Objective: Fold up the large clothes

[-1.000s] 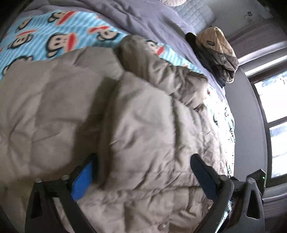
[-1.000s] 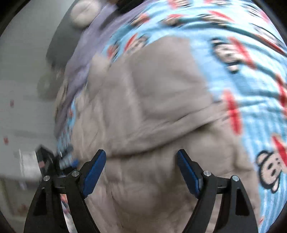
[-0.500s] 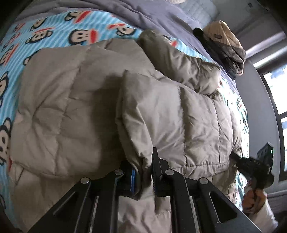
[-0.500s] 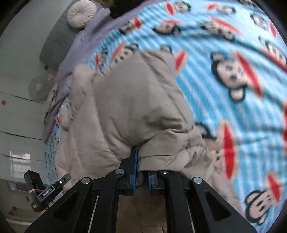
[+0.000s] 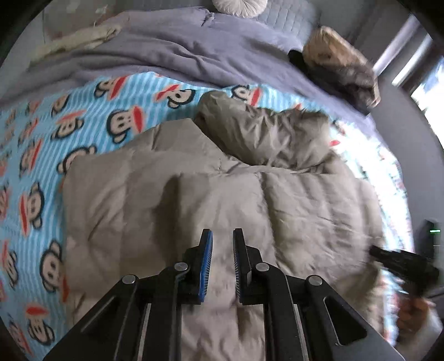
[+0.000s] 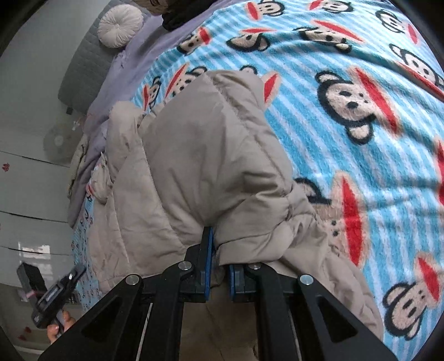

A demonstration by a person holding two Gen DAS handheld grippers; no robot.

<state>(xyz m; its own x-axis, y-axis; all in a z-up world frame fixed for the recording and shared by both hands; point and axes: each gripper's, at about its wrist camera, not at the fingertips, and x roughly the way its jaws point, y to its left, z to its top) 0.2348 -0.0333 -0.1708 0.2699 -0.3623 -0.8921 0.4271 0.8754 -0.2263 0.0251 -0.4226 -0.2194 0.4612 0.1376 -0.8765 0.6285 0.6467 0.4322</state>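
Right gripper point(image 6: 219, 266): jaws closed on the near hem of one beige padded coat point(image 6: 194, 172). Left gripper point(image 5: 222, 261): nearly closed, a narrow gap showing, nothing visibly between its pads. Coat lies on one monkey-print blanket point(image 5: 83, 116). Advice: carry the hem evenly towards the collar, keeping the edge taut. Beyond: one grey duvet point(image 5: 172, 47), one round cushion point(image 6: 119, 25).

The padded jacket point(image 5: 194, 194) is matt beige quilted cloth, puffy and creased. Under it the monkey-print blanket point(image 6: 347, 138) looks like soft, fuzzy fleece. The grey duvet point(image 5: 180, 52) is smooth matt fabric. Both grippers look like black matt plastic with metal rivets.
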